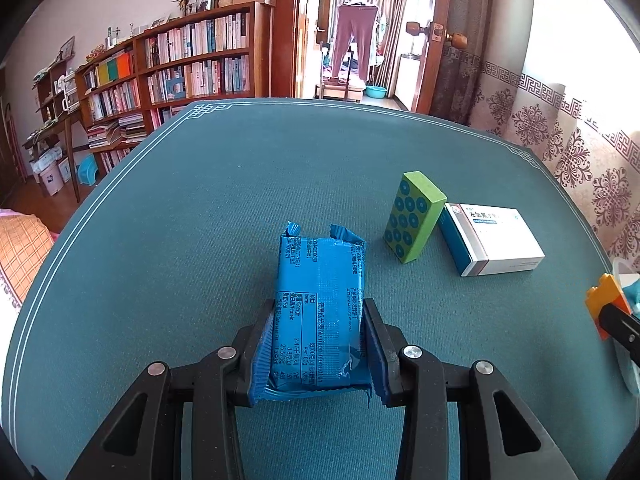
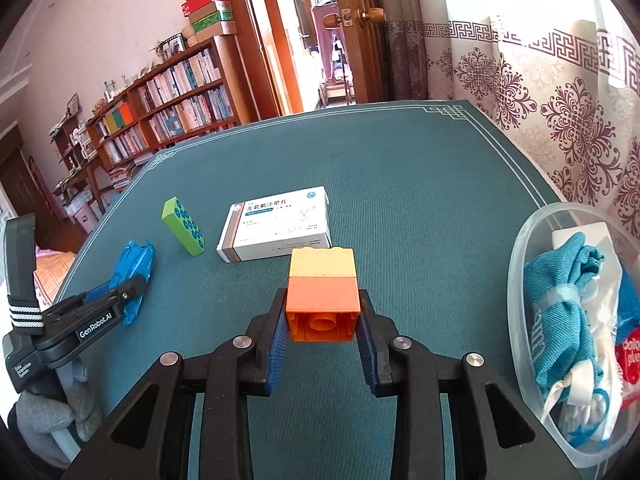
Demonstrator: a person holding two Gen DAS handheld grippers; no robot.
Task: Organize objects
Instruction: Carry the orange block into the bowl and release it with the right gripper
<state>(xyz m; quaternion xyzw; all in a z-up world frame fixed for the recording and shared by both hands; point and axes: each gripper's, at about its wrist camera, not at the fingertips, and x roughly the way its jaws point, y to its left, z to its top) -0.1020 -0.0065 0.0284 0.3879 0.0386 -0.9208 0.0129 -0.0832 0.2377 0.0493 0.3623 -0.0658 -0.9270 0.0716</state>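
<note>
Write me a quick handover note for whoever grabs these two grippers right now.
Left gripper: shut on the blue snack packet, low over the green table.
Right gripper: shut on the orange-and-yellow brick stack.
On the table, untouched: green dotted block leaning on the white medicine box.
Clear bin at right already holds a teal cloth and white items.
Left to do, probably: drop both held items into the bin, then collect the block and box.
</note>
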